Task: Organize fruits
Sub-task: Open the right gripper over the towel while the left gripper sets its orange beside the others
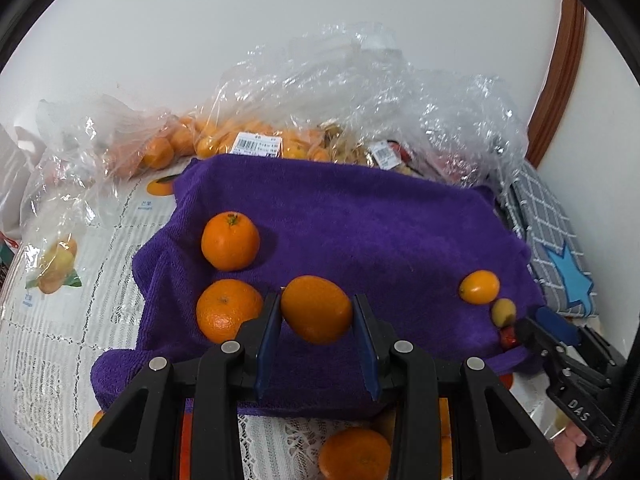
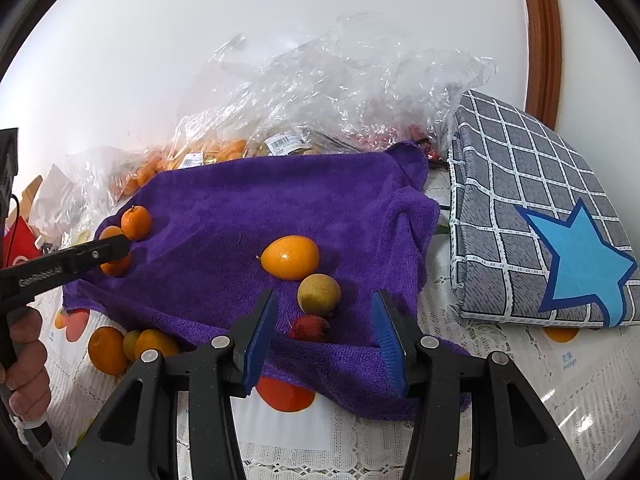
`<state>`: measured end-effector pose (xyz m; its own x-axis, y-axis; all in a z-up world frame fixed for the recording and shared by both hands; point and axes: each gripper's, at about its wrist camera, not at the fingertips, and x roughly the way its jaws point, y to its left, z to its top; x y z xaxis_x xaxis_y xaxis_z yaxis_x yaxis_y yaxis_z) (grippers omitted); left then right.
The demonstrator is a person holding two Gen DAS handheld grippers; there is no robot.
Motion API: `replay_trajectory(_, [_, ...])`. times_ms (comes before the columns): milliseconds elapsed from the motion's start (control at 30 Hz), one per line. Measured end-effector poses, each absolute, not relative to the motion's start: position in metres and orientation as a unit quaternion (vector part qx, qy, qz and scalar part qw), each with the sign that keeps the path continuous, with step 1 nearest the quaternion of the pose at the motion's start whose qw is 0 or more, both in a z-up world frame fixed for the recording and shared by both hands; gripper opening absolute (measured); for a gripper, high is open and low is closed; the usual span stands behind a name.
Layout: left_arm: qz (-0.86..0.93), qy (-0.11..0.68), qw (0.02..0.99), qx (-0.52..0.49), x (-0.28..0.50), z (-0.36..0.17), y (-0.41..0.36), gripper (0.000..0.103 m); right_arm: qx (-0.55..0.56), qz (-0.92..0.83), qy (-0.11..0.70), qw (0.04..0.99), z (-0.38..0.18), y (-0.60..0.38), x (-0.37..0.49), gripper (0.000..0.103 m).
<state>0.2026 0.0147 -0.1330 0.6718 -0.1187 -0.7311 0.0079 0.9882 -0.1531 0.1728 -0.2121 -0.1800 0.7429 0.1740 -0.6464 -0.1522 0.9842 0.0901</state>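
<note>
— Purple towel [image 1: 360, 216], that was what everything sat on, spread over the desk [image 2: 500, 360] with its lace-patterned cover. Where was the fruit the left tongs [image 1: 316, 316] had?

— Pinched between the two blue pads [image 1: 269, 332], lifted just clear of the towel. It was an oval orange fruit [image 1: 316, 309], its long axis running across from pad to pad, slightly tilted, the nearer-right end lower. The tongs were closed narrow on it.

— And the right tongs [image 2: 324, 320]?

— Parted fairly wide and gripping nothing. A small red fruit [image 2: 310, 327] lay on the towel between their fingers, untouched by either pad. Just beyond it sat a yellow-green round fruit [image 2: 319, 294], and past that an orange kumquat [image 2: 290, 257], lying on its side with its long axis roughly left to right.

— Anything on the other side?

— Two mandarins [image 1: 230, 241] rested at the towel's left part, one behind the other, the far one stem up. More oranges [image 2: 107, 350] lay on the desk off the near edge, and clear plastic bags [image 1: 360, 92] of fruit stood behind the towel, against the wall.
</note>
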Motion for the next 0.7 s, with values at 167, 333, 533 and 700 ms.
replay_trajectory(167, [-0.028, 0.415, 0.907, -0.066, 0.208, -0.139, 0.016, 0.034, 0.016, 0.087, 0.348, 0.933, -0.18, -0.211, 0.173, 0.05])
replay_trajectory(333, [-0.025, 0.427, 0.902, -0.064, 0.211, -0.145, 0.017, 0.034, 0.013, 0.087, 0.348, 0.933, -0.18, -0.211, 0.173, 0.051])
replay_trajectory(533, [-0.02, 0.439, 0.896, -0.055, 0.214, -0.15, 0.013, 0.034, 0.007, 0.089, 0.348, 0.933, -0.181, -0.208, 0.173, 0.053])
replay_trajectory(700, [-0.018, 0.446, 0.894, -0.051, 0.214, -0.152, 0.013, 0.034, 0.011, 0.092, 0.348, 0.933, -0.181, -0.209, 0.173, 0.053])
